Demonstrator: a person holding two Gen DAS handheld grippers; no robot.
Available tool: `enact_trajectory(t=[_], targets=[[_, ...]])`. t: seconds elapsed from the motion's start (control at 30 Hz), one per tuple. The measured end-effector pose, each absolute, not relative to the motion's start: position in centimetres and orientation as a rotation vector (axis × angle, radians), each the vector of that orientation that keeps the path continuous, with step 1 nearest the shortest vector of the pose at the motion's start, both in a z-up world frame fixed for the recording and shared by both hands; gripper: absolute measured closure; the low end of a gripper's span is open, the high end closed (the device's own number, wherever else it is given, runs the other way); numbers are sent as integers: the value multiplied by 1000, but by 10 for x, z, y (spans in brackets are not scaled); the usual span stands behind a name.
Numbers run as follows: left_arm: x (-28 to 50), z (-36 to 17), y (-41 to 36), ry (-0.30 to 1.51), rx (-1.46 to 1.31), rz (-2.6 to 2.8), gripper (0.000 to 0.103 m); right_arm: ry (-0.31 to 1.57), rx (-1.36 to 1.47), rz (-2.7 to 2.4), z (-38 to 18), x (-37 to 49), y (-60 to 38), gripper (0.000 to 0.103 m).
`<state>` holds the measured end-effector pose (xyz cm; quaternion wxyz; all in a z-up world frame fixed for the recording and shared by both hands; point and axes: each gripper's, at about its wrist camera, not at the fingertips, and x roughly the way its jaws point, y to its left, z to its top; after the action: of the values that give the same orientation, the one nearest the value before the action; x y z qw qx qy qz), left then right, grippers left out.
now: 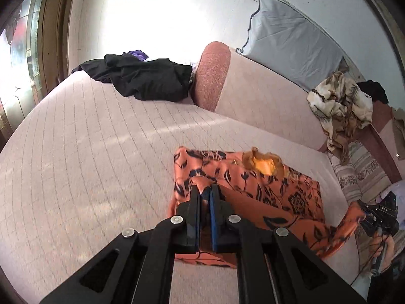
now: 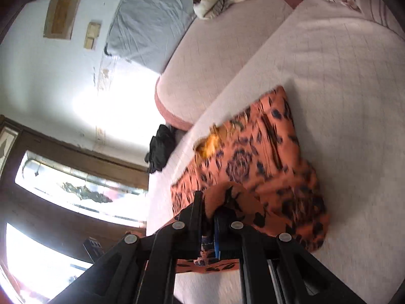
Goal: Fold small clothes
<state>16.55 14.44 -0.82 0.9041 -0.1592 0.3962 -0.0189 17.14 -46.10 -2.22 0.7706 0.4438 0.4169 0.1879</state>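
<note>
The garment (image 1: pixel 276 190) in the lower middle of the left view is orange with a dark navy pattern of flowers and leaves, and it has a yellow patch (image 1: pixel 265 164) at its top edge. The sofa (image 1: pixel 88 139) is pale pink with a thin grid of lines; its armrest (image 1: pixel 212 76) is darker, a brick pink. At upper left lies a black cloth (image 1: pixel 141 76). The pillow (image 1: pixel 291 43) at upper right is light grey. The blanket (image 1: pixel 341 106) at right is cream with brown leaves. The grippers are black with blue pads (image 1: pixel 214 217).

Floral garment (image 1: pixel 273 190) on sofa seat (image 1: pixel 88 152); dark clothes (image 1: pixel 141 76) behind, beside armrest (image 1: pixel 212 76).
</note>
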Motion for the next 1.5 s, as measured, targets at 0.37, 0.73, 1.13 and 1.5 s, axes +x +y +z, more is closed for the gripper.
enact_trajectory(t=[0.37, 0.73, 1.13, 1.5], targets=[[212, -92, 170, 890, -261, 169, 42, 860, 848, 119, -73, 197, -465, 35], [126, -143, 115, 975, -418, 91, 37, 985, 926, 104, -124, 126, -414, 29], [162, -100, 133, 933, -581, 120, 82, 945, 1034, -32, -116, 190, -416, 91], [9, -92, 118, 940, -471, 127, 69, 877, 840, 54, -23, 69, -422, 89]])
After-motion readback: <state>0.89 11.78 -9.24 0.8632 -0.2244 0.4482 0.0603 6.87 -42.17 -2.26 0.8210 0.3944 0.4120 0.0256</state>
